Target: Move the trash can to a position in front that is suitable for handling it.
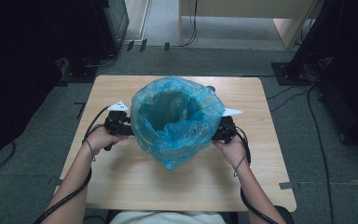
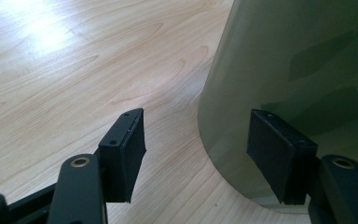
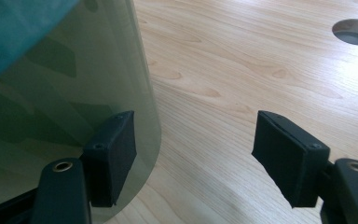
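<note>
Blue bag liner already fitted over bin. Left hand-held gripper and right hand-held gripper flanking bin, wide, gripping nothing. Lift pending.

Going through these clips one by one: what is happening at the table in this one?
A person at a wooden table has a gripper on each side of a grey-green bin lined with a blue plastic bag that folds over its rim. The left gripper and the right gripper are both open beside the bin's wall. Each has one jaw by the wall and the other over bare table, so neither grips anything.
</note>
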### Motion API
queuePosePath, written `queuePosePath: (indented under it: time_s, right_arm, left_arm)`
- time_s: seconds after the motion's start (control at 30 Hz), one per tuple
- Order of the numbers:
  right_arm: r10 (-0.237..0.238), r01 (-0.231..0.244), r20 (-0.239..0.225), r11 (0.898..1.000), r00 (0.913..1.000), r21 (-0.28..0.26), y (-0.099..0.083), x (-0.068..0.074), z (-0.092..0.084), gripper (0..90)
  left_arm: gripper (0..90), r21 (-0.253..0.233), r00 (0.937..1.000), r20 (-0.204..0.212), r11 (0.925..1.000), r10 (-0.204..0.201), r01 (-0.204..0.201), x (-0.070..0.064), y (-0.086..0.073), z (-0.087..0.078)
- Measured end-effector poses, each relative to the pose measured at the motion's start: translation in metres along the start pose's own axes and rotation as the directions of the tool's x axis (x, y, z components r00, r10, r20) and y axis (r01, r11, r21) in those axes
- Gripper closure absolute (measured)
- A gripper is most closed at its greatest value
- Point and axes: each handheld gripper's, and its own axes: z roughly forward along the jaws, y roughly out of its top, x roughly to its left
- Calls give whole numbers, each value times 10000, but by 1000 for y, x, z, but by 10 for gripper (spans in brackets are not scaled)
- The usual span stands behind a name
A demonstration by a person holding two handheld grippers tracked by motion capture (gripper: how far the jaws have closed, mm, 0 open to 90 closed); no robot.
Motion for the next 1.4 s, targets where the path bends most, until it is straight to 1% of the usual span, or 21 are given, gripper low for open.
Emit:
queuePosePath:
  time_s: [0.07,0.17,0.23,0.33,0.43,0.53,0.57,0.67,0.7,0.77,0.8,0.83,0.87,0.93,0.97,1.03,1.17,1.23,1.27,1.33,1.4]
  right_arm:
    - [-127,127,-36,9999,9999,57,1,0,1,283]
    - [-151,152,-110,9998,9998,107,0,-2,1,270]
    - [-212,215,-145,9996,9997,179,0,-4,1,275]
    - [-37,57,-552,9993,9985,362,0,-11,-1,294]
    - [-25,43,-557,9995,9984,318,0,-13,-4,293]
    - [-249,260,-497,9994,9985,209,0,-17,-9,293]
    - [-207,216,-465,9996,9987,186,0,-18,-11,293]
    - [-171,179,-468,9997,9988,168,-1,-23,-17,295]
    - [-189,194,-499,9998,9986,86,0,-26,-20,298]
    - [-140,138,-517,9999,9986,-33,0,-28,-23,303]
    - [-140,138,-517,9999,9986,-33,0,-28,-23,303]
    - [-163,161,-586,9999,9981,-41,0,-29,-23,311]
    - [-237,234,-615,9997,9978,-54,1,-29,-24,311]
    - [-391,392,-600,9992,9974,6,2,-29,-26,313]
    - [-391,398,-609,9992,9974,98,2,-29,-28,329]
    - [-345,367,-848,9990,9958,238,3,-32,-31,344]
    - [-136,159,-984,9996,9951,233,5,-36,-35,346]
    - [-168,184,-946,9997,9954,163,6,-38,-40,339]
    - [-230,239,-900,9997,9957,87,6,-38,-42,334]
    - [-228,229,-840,9997,9962,1,8,-39,-46,328]
    - [-230,231,-814,9997,9964,-5,9,-39,-50,322]
  left_arm:
    - [330,-63,9999,72,9999,104,-104,2,-1,-1]
    - [316,-174,9998,93,9997,167,-165,3,-2,-2]
    - [316,-213,9999,53,9997,106,-105,4,-2,-4]
    - [316,-236,10000,19,9997,54,-54,7,-2,-7]
    - [316,-329,9999,-34,9994,125,-126,8,-2,-9]
    - [315,-429,9999,-59,9990,93,-96,10,-2,-12]
    - [316,-472,9999,-68,9989,76,-79,10,-2,-12]
    - [315,-739,9995,-99,9968,292,-299,11,-3,-13]
    - [313,-743,9988,-144,9961,464,-474,10,-3,-13]
    - [313,-712,9981,-196,9957,586,-598,10,-3,-14]
    - [297,-712,9981,-196,9957,586,-598,10,-3,-14]
    - [297,-642,9989,-242,9971,399,-414,11,-2,-14]
    - [272,-490,9995,-263,9986,193,-206,12,-2,-14]
    - [284,-327,9999,-35,9993,-162,161,14,-1,-15]
    - [296,-308,9997,38,9992,-236,237,14,-2,-15]
    - [285,-306,9999,-75,9995,-122,119,15,-1,-17]
    - [267,-463,10000,-89,9989,-23,19,15,1,-21]
    - [267,-581,9999,-83,9983,64,-68,15,3,-23]
    - [281,-650,9999,-84,9978,84,-89,15,4,-24]
    - [345,-702,10000,55,9975,61,-57,14,5,-27]
    - [355,-655,9999,133,9978,83,-75,14,6,-28]
